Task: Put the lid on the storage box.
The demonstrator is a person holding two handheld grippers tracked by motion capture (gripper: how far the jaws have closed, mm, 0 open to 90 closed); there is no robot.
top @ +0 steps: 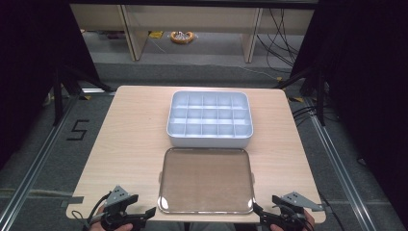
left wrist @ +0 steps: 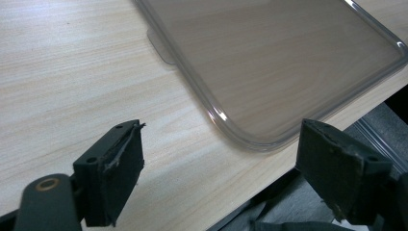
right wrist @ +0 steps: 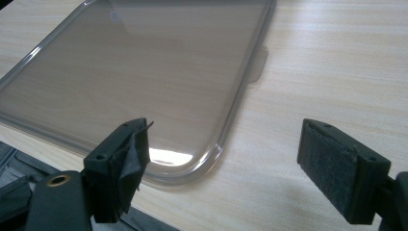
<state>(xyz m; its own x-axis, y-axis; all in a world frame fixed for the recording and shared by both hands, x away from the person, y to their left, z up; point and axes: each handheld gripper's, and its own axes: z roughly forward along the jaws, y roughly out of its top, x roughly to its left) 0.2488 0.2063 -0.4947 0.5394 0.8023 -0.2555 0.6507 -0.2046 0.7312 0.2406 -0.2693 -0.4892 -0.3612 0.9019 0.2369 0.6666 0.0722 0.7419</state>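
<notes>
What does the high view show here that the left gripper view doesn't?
High view alone: the white compartment box beyond the clear lid, the right gripper at the lid's near right corner, and the floor past the table. Left gripper view alone: a close look at the left gripper, jaws apart with nothing between them, facing the lid's near corner. Both share the clear lid lying flat on the wooden table.

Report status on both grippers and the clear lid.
Left gripper and right gripper open, empty, at the table's near edge. Clear lid flat on table, untouched, between them. Compartment box behind it. Nothing in the way.
</notes>
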